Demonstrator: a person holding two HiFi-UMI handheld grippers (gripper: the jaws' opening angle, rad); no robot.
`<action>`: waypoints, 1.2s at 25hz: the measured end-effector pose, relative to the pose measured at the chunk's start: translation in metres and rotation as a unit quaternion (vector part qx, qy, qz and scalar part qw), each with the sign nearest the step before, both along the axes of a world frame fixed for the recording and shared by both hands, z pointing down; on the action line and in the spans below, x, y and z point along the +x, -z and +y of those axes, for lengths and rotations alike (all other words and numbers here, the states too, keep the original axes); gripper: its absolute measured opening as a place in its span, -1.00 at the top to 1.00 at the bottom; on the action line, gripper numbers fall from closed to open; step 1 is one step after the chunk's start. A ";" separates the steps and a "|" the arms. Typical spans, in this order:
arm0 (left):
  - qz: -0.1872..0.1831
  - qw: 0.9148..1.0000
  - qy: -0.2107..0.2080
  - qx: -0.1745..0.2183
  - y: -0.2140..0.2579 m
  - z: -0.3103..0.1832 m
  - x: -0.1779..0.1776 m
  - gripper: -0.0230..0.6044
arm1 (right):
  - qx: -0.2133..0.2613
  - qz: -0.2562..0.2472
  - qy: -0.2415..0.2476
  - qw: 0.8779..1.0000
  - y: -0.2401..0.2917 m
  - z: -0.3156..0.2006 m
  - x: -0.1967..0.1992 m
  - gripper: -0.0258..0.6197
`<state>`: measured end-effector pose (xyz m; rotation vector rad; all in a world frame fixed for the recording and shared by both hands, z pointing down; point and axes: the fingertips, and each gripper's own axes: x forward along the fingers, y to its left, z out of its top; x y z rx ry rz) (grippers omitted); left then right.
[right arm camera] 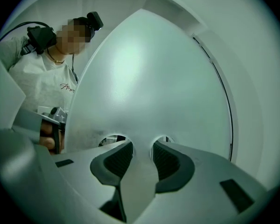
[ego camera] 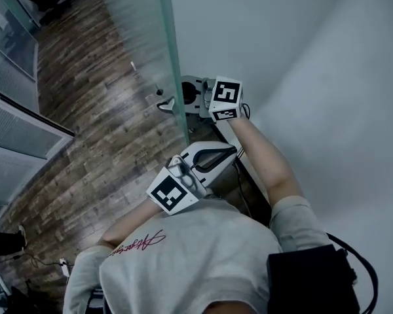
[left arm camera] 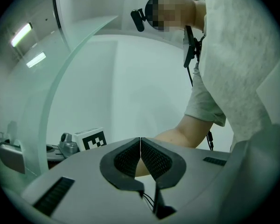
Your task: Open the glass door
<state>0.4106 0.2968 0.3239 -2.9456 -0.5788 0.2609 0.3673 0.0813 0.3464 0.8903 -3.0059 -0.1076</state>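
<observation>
shirt (ego camera: 183,267): pale, fills the bottom of the head view. The person stands just beside the free edge of the glass door (ego camera: 137,44).
glass door: frosted pane, upright. No frame meets its free edge, so I judge it already ajar.
handle (ego camera: 165,104): metal lever near the door's edge, seen through the pane. Neither tool is on it.
right tongs (right arm camera: 141,155): straddling the door's free edge and pinching the pane, probably because the edge gives a firm hold for swinging it.
left tongs (left arm camera: 140,146): pressed together with nothing in them, held back from the door near the chest, likely to stay out of its way.
floor (ego camera: 85,142): wood planks beyond the door.
</observation>
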 end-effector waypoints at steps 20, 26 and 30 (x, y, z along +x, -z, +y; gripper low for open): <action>-0.020 0.999 0.026 -0.016 -0.008 0.003 0.081 0.87 | 0.010 0.019 0.002 1.000 -0.002 0.014 0.123 0.48; -0.035 0.998 0.030 -0.042 -0.007 0.003 0.097 0.87 | 0.010 0.016 0.007 1.000 0.002 0.019 0.130 0.47; -0.015 0.999 0.030 -0.020 -0.002 0.002 0.100 0.87 | 0.010 0.013 0.007 1.000 0.003 0.018 0.128 0.45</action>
